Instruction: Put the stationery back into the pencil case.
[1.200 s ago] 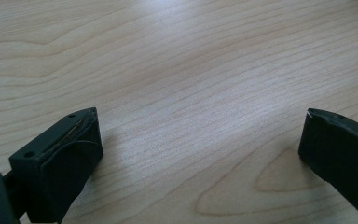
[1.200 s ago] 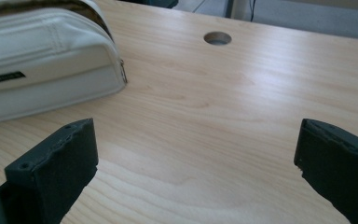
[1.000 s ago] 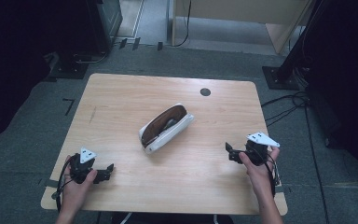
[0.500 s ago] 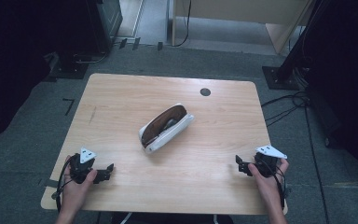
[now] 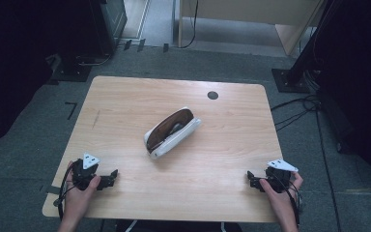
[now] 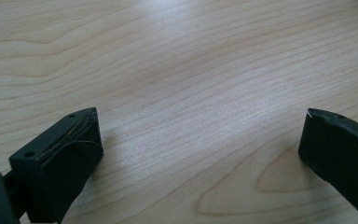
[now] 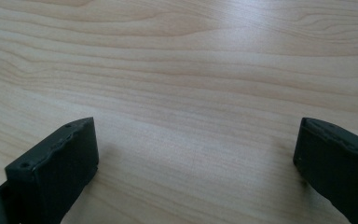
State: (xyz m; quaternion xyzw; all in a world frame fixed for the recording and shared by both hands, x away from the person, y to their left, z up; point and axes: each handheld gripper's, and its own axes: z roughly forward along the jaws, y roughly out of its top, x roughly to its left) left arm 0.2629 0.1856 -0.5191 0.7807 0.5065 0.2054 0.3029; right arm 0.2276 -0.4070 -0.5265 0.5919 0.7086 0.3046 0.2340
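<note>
- The table is light wood. It looks smooth, with wavy grain lines and a soft shine.
- The pouch in the middle looks like soft stuff, white outside and dark brown inside.
- The left gripper has 2 black jaws. They look like matt, hard plastic with slightly rough edges.
- The right gripper has the same matt black jaws.
- The floor is grey and looks dull and rough.
</note>
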